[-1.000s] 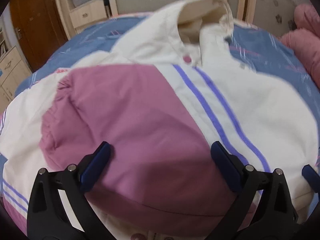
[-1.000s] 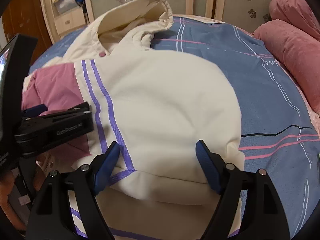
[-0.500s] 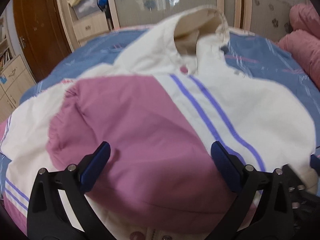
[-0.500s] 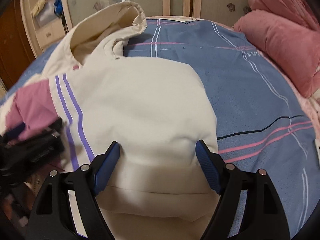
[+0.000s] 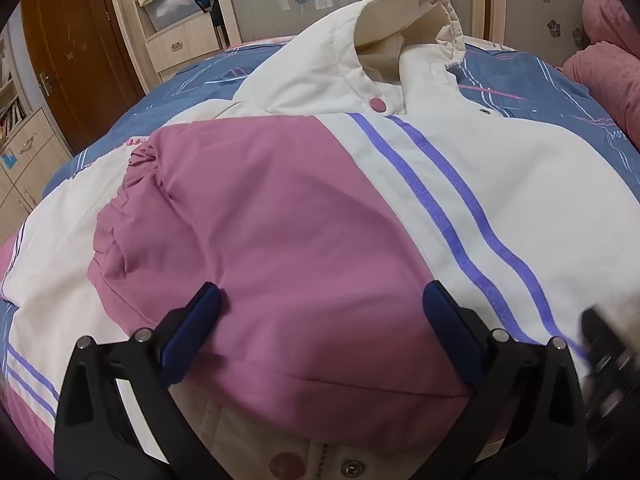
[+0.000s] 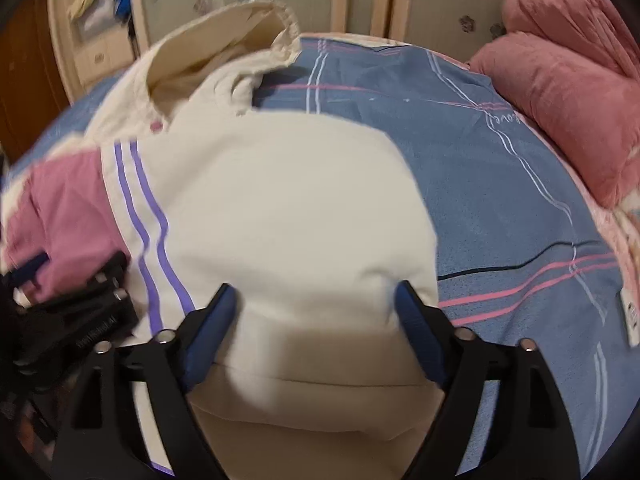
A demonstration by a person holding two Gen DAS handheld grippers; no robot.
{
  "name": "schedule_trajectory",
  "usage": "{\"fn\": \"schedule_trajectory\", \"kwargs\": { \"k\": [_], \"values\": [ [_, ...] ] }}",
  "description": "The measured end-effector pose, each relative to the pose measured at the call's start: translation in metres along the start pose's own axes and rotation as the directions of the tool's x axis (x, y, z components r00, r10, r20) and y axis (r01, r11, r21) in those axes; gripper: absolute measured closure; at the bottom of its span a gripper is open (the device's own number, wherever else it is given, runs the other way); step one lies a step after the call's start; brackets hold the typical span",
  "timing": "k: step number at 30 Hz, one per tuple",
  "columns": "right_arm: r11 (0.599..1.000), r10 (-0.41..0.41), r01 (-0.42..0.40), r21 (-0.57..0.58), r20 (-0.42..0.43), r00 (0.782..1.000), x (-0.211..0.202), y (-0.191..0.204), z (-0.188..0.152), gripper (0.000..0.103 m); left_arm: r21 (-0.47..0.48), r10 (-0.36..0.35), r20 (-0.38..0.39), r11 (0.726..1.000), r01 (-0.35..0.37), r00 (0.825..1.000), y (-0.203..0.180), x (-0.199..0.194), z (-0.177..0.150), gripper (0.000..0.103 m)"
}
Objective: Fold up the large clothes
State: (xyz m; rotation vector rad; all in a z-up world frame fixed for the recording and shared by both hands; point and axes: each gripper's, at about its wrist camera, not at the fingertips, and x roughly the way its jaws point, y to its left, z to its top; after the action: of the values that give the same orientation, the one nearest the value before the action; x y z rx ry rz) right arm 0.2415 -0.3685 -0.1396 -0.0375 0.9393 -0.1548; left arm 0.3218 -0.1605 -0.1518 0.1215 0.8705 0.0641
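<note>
The jacket (image 5: 500, 184), cream with a pink sleeve (image 5: 280, 240) and two purple stripes (image 5: 452, 216), is lying spread on the bed (image 6: 500, 184), its hood (image 5: 404, 24) standing up at the far end toward the wardrobe doors. The pink sleeve is lying folded across the front of the body, and the cream side is doubled over so its folded edge is facing the cameras.

The left hand-held gripper (image 5: 320, 336) is hovering just over the near part of the pink sleeve, its blue pads (image 5: 192, 332) spread wide to either side of the puffed fabric and not pinching it; the sleeve's lower seam is sitting between and below them. The right hand-held gripper (image 6: 316, 328) is sitting over the cream folded edge, beside the stripes; its jaws have just been opening wider, and the padded fold is bulging between the blue fingertips (image 6: 416, 328) without being squeezed. From the right wrist view, the left hand-held gripper's black frame is showing blurred at the left, near the pink sleeve.

Around the jacket, the blue sheet with pink and white lines is stretching out to the right, where pink pillows (image 6: 568, 120) are piled at the bed's edge. A brown door (image 5: 76, 64) is standing beyond the bed at the left.
</note>
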Motion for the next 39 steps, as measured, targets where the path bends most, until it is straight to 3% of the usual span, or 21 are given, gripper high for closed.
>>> {"fn": "schedule_trajectory", "kwargs": {
  "k": [4, 8, 10, 12, 14, 16, 18, 20, 26, 31, 37, 39],
  "values": [
    [0.996, -0.07, 0.071, -0.054, 0.024, 0.997, 0.002, 0.009, -0.002, 0.001, 0.007, 0.014, 0.007, 1.0, -0.014, 1.0, -0.002, 0.0, -0.001, 0.002],
    [1.0, -0.024, 0.024, -0.017, 0.018, 1.0, 0.004, -0.001, -0.002, 0.001, -0.001, 0.014, 0.024, 1.0, -0.014, 1.0, 0.0, -0.006, 0.001, 0.002],
    [1.0, -0.02, 0.02, -0.013, 0.022, 1.0, 0.004, -0.002, -0.002, 0.001, -0.038, 0.107, 0.142, 0.994, -0.103, 0.984, 0.008, -0.026, 0.002, 0.002],
    [0.999, -0.032, 0.033, -0.022, 0.026, 0.999, 0.004, 0.0, -0.003, 0.001, -0.05, 0.156, 0.196, 0.988, -0.149, 0.968, 0.011, -0.037, 0.002, 0.002],
    [0.999, -0.041, 0.042, -0.026, 0.028, 0.999, 0.004, 0.003, -0.002, 0.001, 0.01, 0.147, 0.158, 0.989, -0.151, 0.976, 0.009, -0.029, 0.004, 0.002],
    [0.999, -0.043, 0.044, -0.027, 0.03, 0.999, 0.004, 0.003, -0.003, 0.001, 0.068, 0.182, 0.087, 0.98, -0.188, 0.98, 0.005, -0.009, 0.001, 0.002],
    [0.999, -0.043, 0.044, -0.027, 0.031, 0.999, 0.004, 0.003, -0.004, 0.001, 0.072, 0.167, 0.023, 0.983, -0.168, 0.986, 0.007, 0.01, -0.005, 0.002],
    [0.998, -0.049, 0.05, -0.031, 0.034, 0.998, 0.004, 0.003, -0.004, 0.001, 0.031, 0.136, 0.031, 0.99, -0.137, 0.99, 0.012, 0.011, -0.008, 0.002],
    [0.998, -0.05, 0.051, -0.028, 0.03, 0.998, 0.001, 0.003, -0.003, 0.001, 0.027, 0.13, 0.032, 0.991, -0.131, 0.991, 0.01, 0.012, -0.009, 0.002],
    [0.999, 0.032, -0.033, 0.031, 0.056, 0.998, -0.02, 0.001, -0.005, 0.001, 0.004, 0.102, 0.031, 0.995, -0.103, 0.994, 0.015, 0.013, -0.009, 0.002],
    [0.994, -0.071, 0.071, -0.087, 0.005, 0.997, -0.005, 0.025, -0.014, 0.001, 0.006, 0.112, 0.034, 0.994, -0.112, 0.993, 0.019, 0.009, -0.003, 0.002],
    [0.995, -0.061, 0.061, -0.082, 0.004, 0.998, -0.006, 0.022, -0.014, 0.001, -0.001, 0.172, 0.099, 0.985, -0.173, 0.98, 0.019, -0.007, -0.002, 0.002]
  ]
}}
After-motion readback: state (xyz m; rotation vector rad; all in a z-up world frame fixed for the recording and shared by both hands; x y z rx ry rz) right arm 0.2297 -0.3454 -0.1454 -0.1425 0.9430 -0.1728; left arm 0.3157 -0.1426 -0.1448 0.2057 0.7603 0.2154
